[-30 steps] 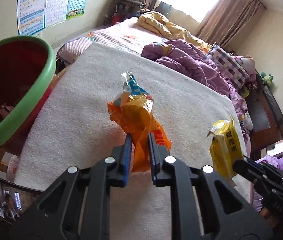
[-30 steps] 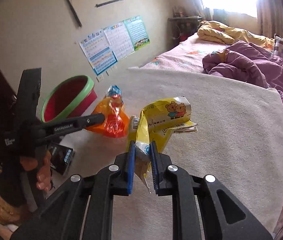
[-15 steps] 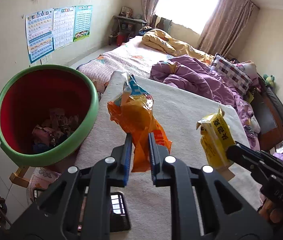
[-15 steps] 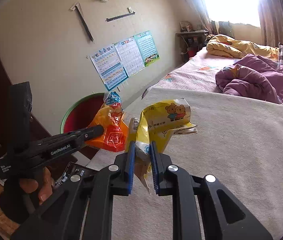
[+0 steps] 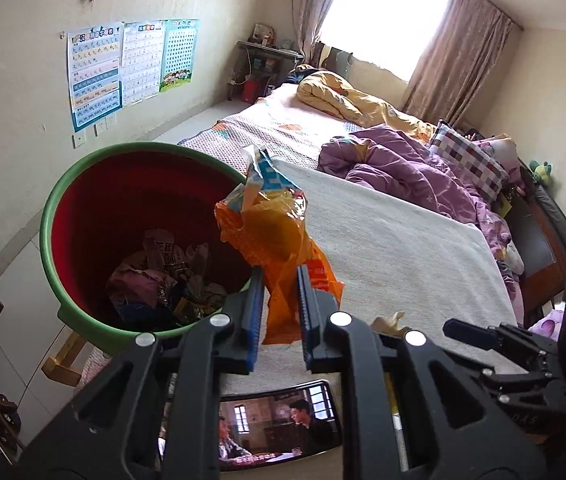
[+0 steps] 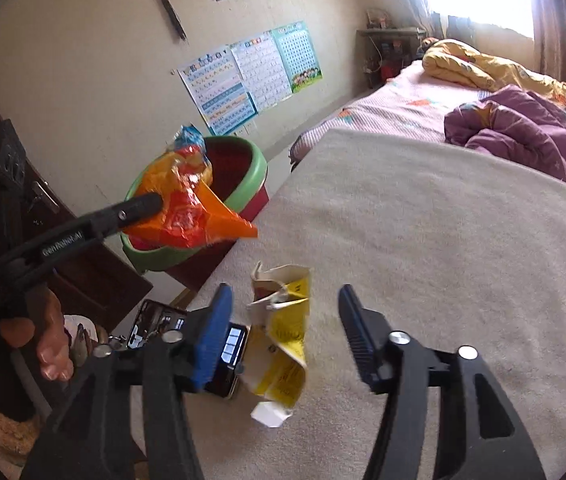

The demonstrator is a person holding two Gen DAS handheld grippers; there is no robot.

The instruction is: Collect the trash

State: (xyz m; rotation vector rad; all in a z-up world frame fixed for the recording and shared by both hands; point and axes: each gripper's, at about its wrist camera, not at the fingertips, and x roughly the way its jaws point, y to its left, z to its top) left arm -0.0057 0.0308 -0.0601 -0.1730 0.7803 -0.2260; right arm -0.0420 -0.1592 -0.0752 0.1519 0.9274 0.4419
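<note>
My left gripper [image 5: 279,280] is shut on an orange snack wrapper [image 5: 271,232] and holds it in the air at the near right rim of the red bin with a green rim [image 5: 83,168]. The bin holds several crumpled wrappers. In the right wrist view the same wrapper [image 6: 187,208] hangs in front of the bin [image 6: 251,172]. My right gripper [image 6: 283,312] is open. A yellow wrapper [image 6: 283,336] lies between its fingers on the beige blanket [image 6: 423,240] near the bed's edge.
A phone with a lit screen [image 5: 279,424] lies on the blanket near the edge, also in the right wrist view [image 6: 227,352]. A purple quilt [image 5: 403,168] and a yellow quilt [image 5: 347,100] lie further up the bed. A wooden stool [image 5: 63,360] stands under the bin.
My right gripper has opened and the yellow wrapper has dropped onto the blanket. My left gripper has carried the orange wrapper left, up to the bin.
</note>
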